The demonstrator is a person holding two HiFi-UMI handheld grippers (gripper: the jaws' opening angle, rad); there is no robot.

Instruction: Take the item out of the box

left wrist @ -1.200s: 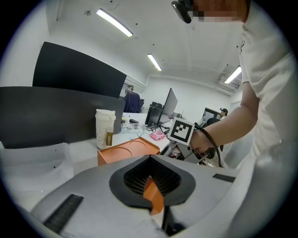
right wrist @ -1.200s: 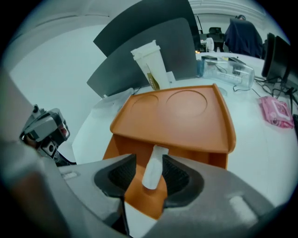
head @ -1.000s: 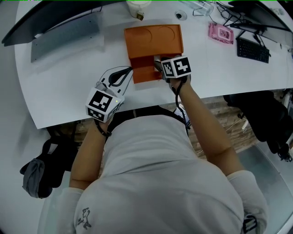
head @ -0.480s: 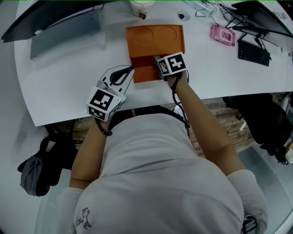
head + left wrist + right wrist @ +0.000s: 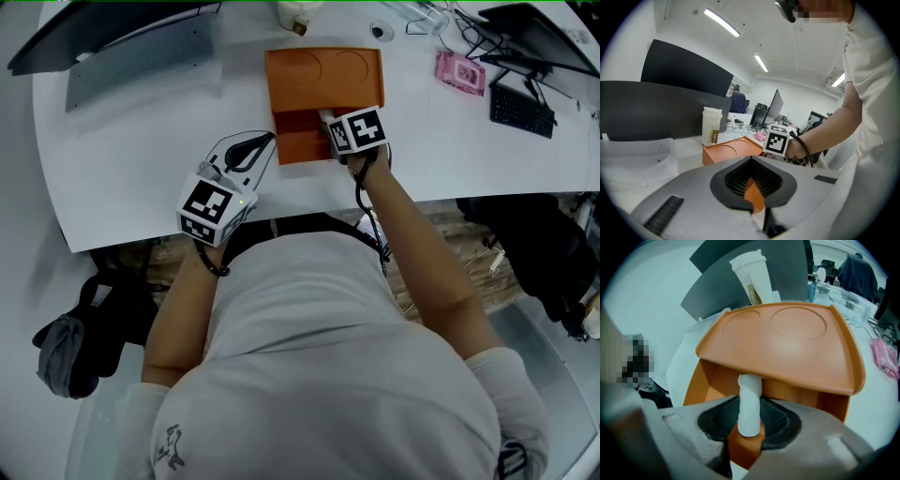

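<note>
1. On the white table [image 5: 131, 169], near its front edge, stands the orange box [image 5: 323, 75]; its lid, pressed with two round recesses, tilts up over an open front that faces the person.
2. The right gripper [image 5: 749, 427] reaches into that opening; its jaws are closed on a white cylindrical item [image 5: 750, 401], gripping its near end.
3. The item points forward and slightly up; its far end is just under the lid's front edge, so it is only partly inside the box.
4. The left gripper [image 5: 757, 206] lies at the box's left front corner; its jaws are drawn together on a thin orange flap [image 5: 753, 194], which seems to belong to the box.
5. Behind the box stands a paper cup [image 5: 752, 277]; off to the right lie a pink packet [image 5: 458, 72] and a black keyboard [image 5: 518, 101].
</note>
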